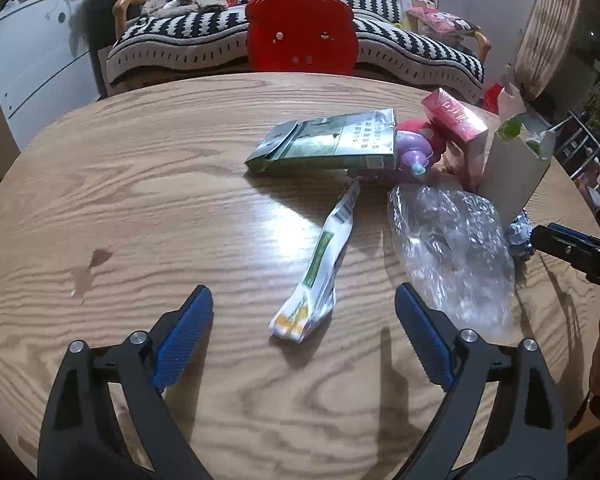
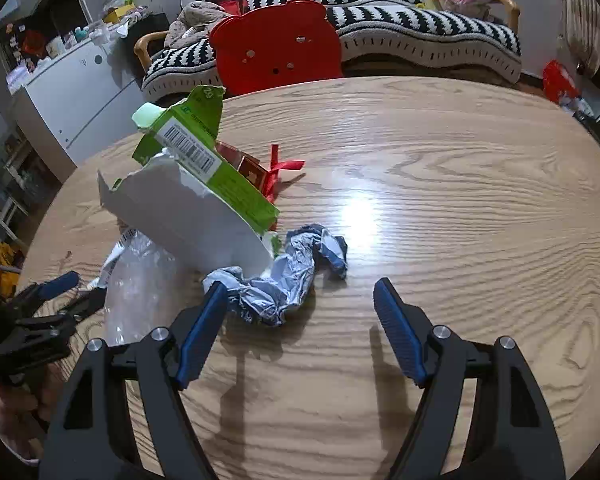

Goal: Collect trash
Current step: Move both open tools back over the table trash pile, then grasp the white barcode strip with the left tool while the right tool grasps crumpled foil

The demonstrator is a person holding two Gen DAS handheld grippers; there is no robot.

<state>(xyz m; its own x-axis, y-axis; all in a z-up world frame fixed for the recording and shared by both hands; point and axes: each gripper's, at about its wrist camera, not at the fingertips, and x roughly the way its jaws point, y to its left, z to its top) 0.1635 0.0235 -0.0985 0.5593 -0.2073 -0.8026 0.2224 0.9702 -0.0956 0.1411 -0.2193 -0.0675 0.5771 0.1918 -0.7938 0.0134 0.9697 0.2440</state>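
The left claw [image 1: 304, 304] hangs low over the wooden worktop [image 1: 140, 184], its two blue fingers [image 1: 184, 336] spread wide and holding nothing. To its left the wood is bare out to the round edge. Just ahead, between the fingers, lies a long white wrapper [image 1: 320, 268]. Farther ahead sits a flat green pack [image 1: 324, 144]. Beside the right finger lies a clear plastic bag [image 1: 452, 248].

The right claw [image 2: 300, 300] is spread wide too, and empty. A crumpled blue-grey wrapper [image 2: 284, 272] touches its left finger tip. Behind that leans a torn green and white carton [image 2: 196, 184]. To the right, the wood is bare out to the far edge. A red chair [image 2: 276, 48] stands past the worktop.
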